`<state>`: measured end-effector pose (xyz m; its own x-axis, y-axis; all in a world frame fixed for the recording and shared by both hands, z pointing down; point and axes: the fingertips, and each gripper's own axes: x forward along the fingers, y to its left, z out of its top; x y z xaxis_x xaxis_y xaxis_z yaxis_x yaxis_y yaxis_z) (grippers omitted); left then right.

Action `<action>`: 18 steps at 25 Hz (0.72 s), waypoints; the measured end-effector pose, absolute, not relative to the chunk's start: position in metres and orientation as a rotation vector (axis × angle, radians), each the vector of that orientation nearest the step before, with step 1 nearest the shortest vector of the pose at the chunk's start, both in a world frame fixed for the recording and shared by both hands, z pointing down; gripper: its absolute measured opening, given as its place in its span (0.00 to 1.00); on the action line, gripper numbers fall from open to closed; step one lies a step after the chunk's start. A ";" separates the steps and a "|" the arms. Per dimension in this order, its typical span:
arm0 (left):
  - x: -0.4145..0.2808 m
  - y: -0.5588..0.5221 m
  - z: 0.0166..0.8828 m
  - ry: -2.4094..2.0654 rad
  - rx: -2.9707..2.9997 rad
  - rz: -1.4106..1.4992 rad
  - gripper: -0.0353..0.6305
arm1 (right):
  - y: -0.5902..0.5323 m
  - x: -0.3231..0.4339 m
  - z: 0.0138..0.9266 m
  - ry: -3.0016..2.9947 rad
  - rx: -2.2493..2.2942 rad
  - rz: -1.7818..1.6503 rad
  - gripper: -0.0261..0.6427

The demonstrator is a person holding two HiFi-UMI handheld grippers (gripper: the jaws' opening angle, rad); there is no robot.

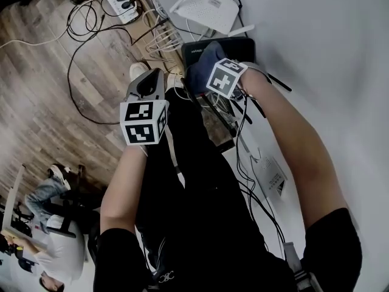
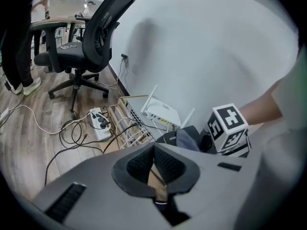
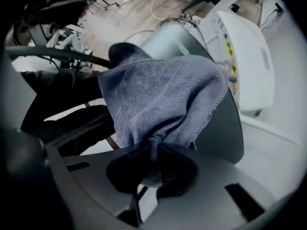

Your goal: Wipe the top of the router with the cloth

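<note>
flat dark plastic router (image 1: 228,46) lying by wall (image 2: 201,47) beside white antenna router (image 1: 206,8); may be shoved into it if pressed hard; blue terry cloth (image 3: 163,95) draped on dark top, clamped in right gripper (image 3: 152,170); thin pinch, may be pulled free; left gripper (image 2: 154,164) closed on nothing; tangled cables (image 1: 161,41) may be snagged; black office chair (image 2: 91,47) shown only by left gripper view

chair: black office chair (image 2: 103,28) on the wood floor (image 2: 24,150)
power strip (image 2: 99,123): white, black cables (image 2: 72,134) looped just beside it
</note>
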<state>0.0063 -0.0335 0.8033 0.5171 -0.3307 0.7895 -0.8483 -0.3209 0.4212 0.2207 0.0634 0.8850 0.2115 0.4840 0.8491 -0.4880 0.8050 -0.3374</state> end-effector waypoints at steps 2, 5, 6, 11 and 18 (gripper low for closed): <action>0.007 -0.036 0.802 -0.968 1.889 0.746 0.06 | 0.065 0.181 0.880 -1.272 -0.032 0.731 0.07; 0.004 -0.039 0.801 -0.965 1.901 0.751 0.06 | 0.063 0.133 0.873 -1.380 -0.063 0.773 0.07; 0.002 -0.039 0.802 -0.968 1.903 0.753 0.06 | 0.061 0.123 0.872 -1.398 -0.065 0.772 0.07; -0.016 -0.039 0.804 -1.004 1.874 0.743 0.06 | 0.063 0.113 0.873 -1.424 -0.010 0.808 0.07; -0.022 -0.044 0.772 -1.003 1.893 0.732 0.06 | 0.055 0.118 0.839 -1.465 0.109 0.831 0.07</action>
<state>-0.0219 -0.0444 0.7719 0.5067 -0.3584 0.7841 -0.8560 -0.3173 0.4081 0.1182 0.0546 0.8385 -0.1122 0.4262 0.8976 -0.5520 0.7244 -0.4130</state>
